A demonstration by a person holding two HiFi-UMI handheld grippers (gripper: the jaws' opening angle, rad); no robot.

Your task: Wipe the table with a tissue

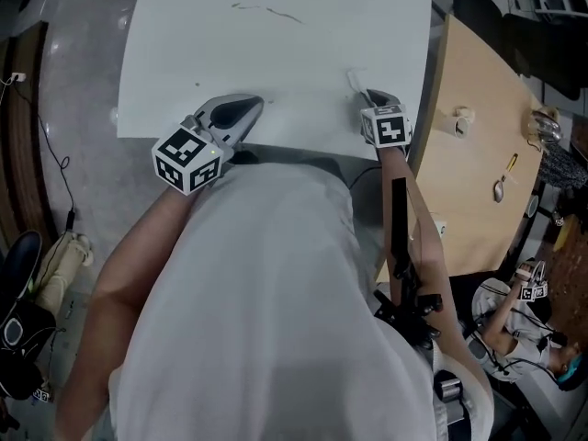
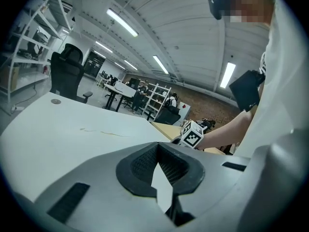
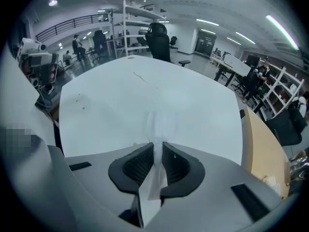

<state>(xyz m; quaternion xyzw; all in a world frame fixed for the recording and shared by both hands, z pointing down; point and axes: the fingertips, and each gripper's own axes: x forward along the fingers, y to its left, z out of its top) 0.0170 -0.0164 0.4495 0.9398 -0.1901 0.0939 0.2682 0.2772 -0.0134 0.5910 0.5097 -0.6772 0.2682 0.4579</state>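
The white table (image 1: 276, 53) fills the view ahead. Over its near edge the left claw (image 2: 157, 148) hovers, jaws together and empty. The right claw (image 3: 158, 148) pinches the tissue (image 3: 160, 122) (a thin white twist), which sticks out over the table. A faint streak (image 1: 268, 10) marks the far side.

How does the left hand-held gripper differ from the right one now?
The right hand-held gripper is shut on a white tissue; the left hand-held gripper is shut on nothing. The right one points steeply down; the left one lies nearly level. Both are at the near edge of the table.
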